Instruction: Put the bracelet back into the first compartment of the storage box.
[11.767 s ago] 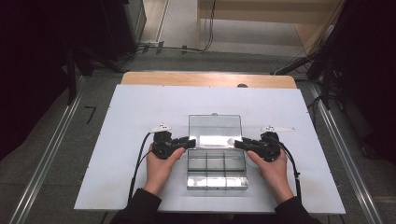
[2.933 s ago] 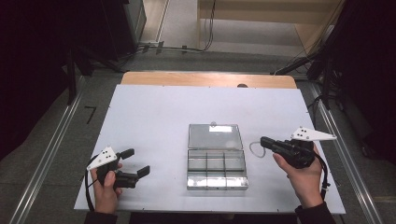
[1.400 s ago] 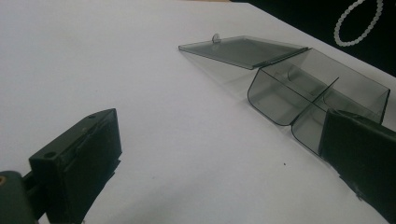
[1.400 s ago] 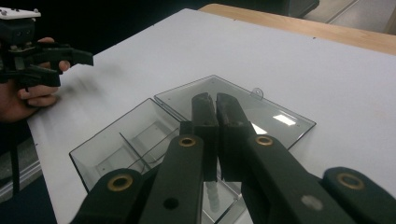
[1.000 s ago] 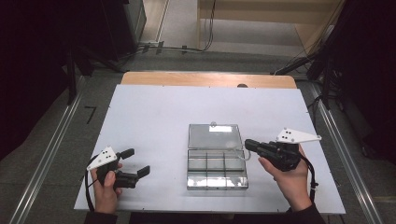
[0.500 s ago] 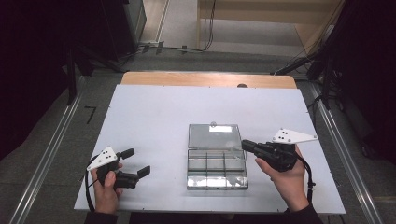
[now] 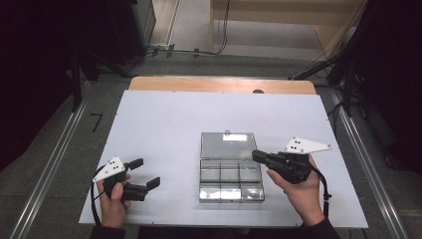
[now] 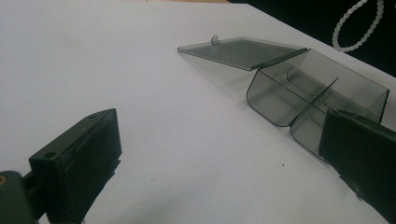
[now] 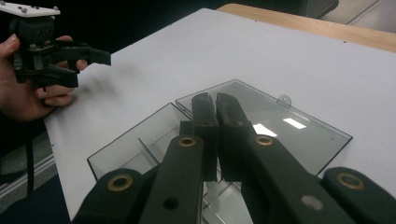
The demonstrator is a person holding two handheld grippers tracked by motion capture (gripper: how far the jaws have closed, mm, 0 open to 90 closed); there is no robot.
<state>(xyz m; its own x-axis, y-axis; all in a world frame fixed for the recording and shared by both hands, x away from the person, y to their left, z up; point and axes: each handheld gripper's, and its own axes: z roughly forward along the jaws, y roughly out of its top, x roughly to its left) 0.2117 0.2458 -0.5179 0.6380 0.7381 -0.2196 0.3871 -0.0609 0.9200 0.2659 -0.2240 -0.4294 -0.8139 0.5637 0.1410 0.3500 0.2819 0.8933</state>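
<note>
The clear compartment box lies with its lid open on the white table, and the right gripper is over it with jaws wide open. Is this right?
Not quite: the right gripper has its jaws shut, as the right gripper view shows. The clear compartment box does lie with its lid open.

Compartment box (image 7: 230, 179) sits mid-table (image 7: 164, 119), its open lid (image 7: 228, 145) lying flat behind it. Left gripper (image 7: 142, 174) near the front left corner, well apart; right gripper (image 7: 256, 156) over the box's right edge.
</note>
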